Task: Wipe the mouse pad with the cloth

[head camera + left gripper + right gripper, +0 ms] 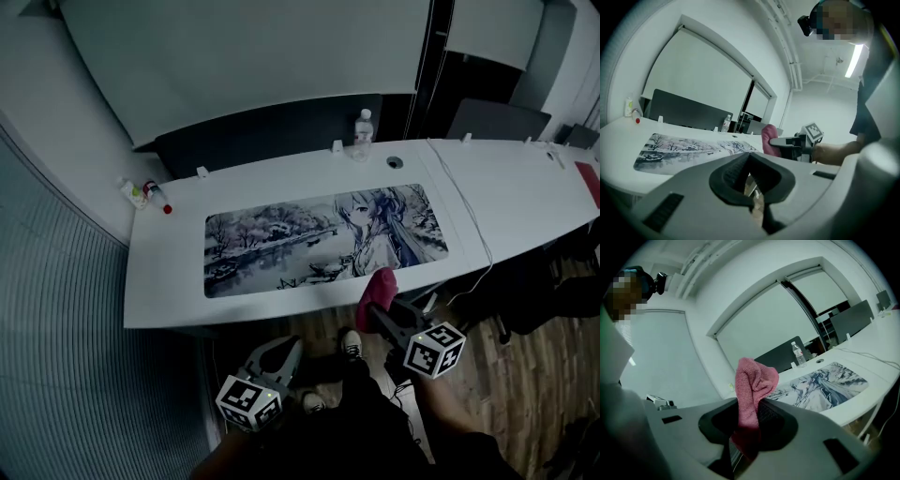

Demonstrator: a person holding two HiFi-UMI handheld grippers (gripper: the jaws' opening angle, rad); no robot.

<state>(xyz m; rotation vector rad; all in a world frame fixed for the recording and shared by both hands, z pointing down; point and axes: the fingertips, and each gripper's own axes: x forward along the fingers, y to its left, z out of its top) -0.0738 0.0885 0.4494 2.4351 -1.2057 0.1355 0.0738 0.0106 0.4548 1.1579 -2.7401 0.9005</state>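
A long mouse pad (281, 246) with a grey-blue drawn picture lies flat on the white desk (169, 281). It also shows as the mouse pad (689, 147) in the left gripper view and the mouse pad (825, 385) in the right gripper view. My right gripper (375, 305) hangs just off the desk's front edge, near the pad's right part, shut on a bunched pink cloth (379, 284). The cloth (752, 390) sticks up out of the right gripper (749, 430). My left gripper (281, 354) is lower and to the left, below the desk edge, shut and holding nothing. The left gripper (753, 202) looks toward the cloth (769, 138).
A clear water bottle (363, 134) stands at the back of the desk by a dark partition (272, 131). Small bottles (150, 195) lie at the far left corner. A thin cable (469, 216) runs over the desk's right part. Wooden floor and the person's shoes (349, 345) are below.
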